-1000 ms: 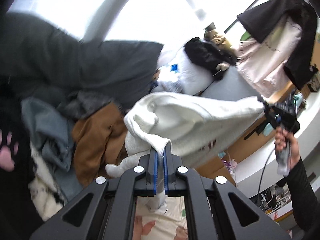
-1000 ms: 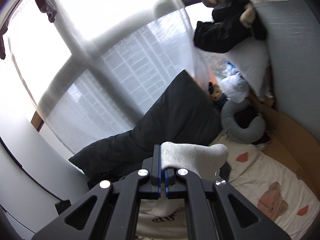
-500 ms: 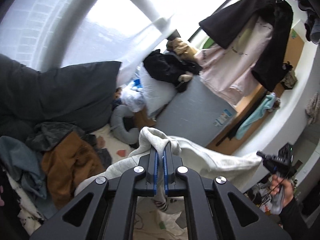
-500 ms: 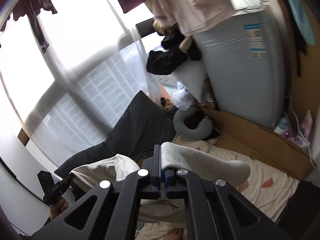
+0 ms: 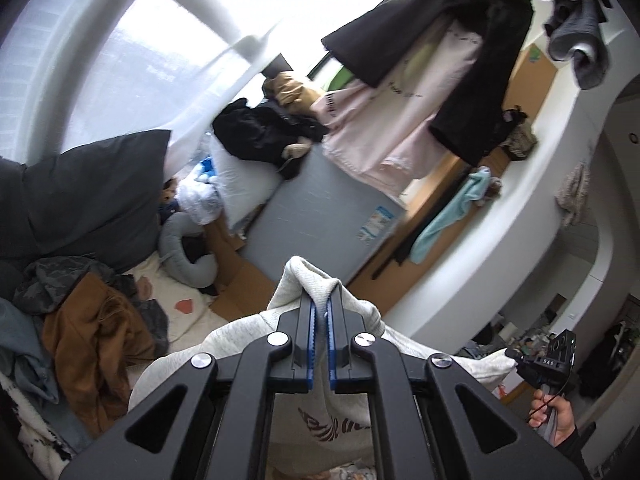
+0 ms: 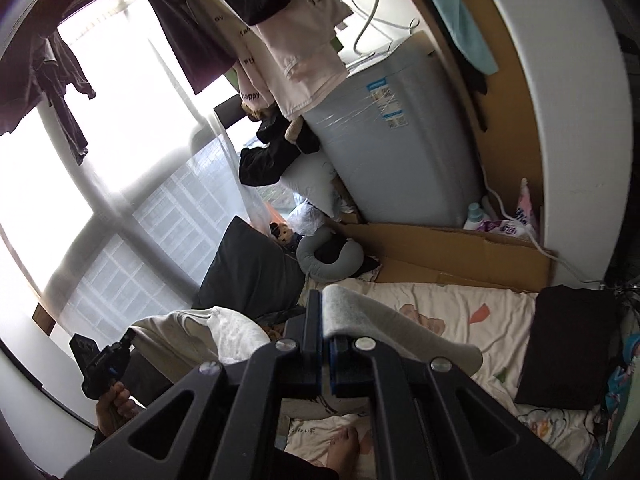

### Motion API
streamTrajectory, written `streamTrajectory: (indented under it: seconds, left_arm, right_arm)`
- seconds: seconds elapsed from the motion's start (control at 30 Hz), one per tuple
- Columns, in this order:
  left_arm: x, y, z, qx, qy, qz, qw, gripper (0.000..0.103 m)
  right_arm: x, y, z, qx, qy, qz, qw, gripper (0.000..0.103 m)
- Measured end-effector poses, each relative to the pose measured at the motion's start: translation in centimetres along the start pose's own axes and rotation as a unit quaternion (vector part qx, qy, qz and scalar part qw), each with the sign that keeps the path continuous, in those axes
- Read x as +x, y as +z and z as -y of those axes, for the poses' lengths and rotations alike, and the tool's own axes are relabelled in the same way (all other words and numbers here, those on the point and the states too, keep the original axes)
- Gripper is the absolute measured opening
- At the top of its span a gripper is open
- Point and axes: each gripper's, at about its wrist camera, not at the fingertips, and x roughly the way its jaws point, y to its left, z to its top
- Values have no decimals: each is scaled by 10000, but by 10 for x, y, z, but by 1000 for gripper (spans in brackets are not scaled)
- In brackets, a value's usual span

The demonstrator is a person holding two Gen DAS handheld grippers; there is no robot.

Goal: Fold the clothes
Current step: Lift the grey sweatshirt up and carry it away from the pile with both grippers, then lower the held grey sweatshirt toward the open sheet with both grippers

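Observation:
A light grey sweatshirt (image 5: 224, 344) hangs in the air, stretched between my two grippers. My left gripper (image 5: 319, 304) is shut on one bunched edge of it, and the cloth droops below with a dark print showing. My right gripper (image 6: 325, 312) is shut on the other edge, which folds over to the right of its fingers (image 6: 400, 330). In the left wrist view the right gripper (image 5: 520, 360) shows at the far right. In the right wrist view the left gripper (image 6: 130, 338) shows at lower left, holding the sweatshirt's bunched end (image 6: 200, 332).
A pile of clothes with a brown garment (image 5: 92, 336) lies at left on the patterned bedding (image 6: 460, 312). A dark pillow (image 5: 80, 196), a grey appliance (image 6: 384, 136), cardboard (image 6: 452, 252), a folded black garment (image 6: 568, 344) and hanging clothes (image 5: 420, 80) surround it. A bare foot (image 6: 344, 448) is below.
Both grippers have risen and tilted with the sweatshirt stretched between them. More of the room, the bedding and the appliance has come into view.

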Motion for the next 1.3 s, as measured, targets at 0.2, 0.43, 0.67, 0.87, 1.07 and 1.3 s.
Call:
streamTrajectory:
  seconds: [0.2, 0.43, 0.67, 0.87, 1.07, 1.3]
  left_arm:
    - [-6, -6, 18, 25, -189, -138, 9997, 3]
    - [-13, -13, 37, 46, -393, -312, 9987, 3]
    - [35, -30, 26, 26, -324, -755, 9966, 3]
    - [88, -46, 9, 1, -207, -1190, 9927, 3]
    - [142, -61, -7, -4, -120, -1606, 9869, 3]
    - [208, -71, -30, 105, 37, -1959, 9806, 3]
  right_arm:
    - [-63, -19, 2, 92, -72, 242, 9996, 2]
    - [-107, -38, 17, 358, -331, 314, 9983, 2]
    - [-101, -54, 54, 750, -600, 225, 9951, 2]
    - [-82, -71, 97, 1191, -847, 102, 9892, 2]
    - [-57, -74, 138, 1564, -1012, -33, 9825, 2]
    - [-15, -73, 184, 1941, -1204, -281, 9732, 2]
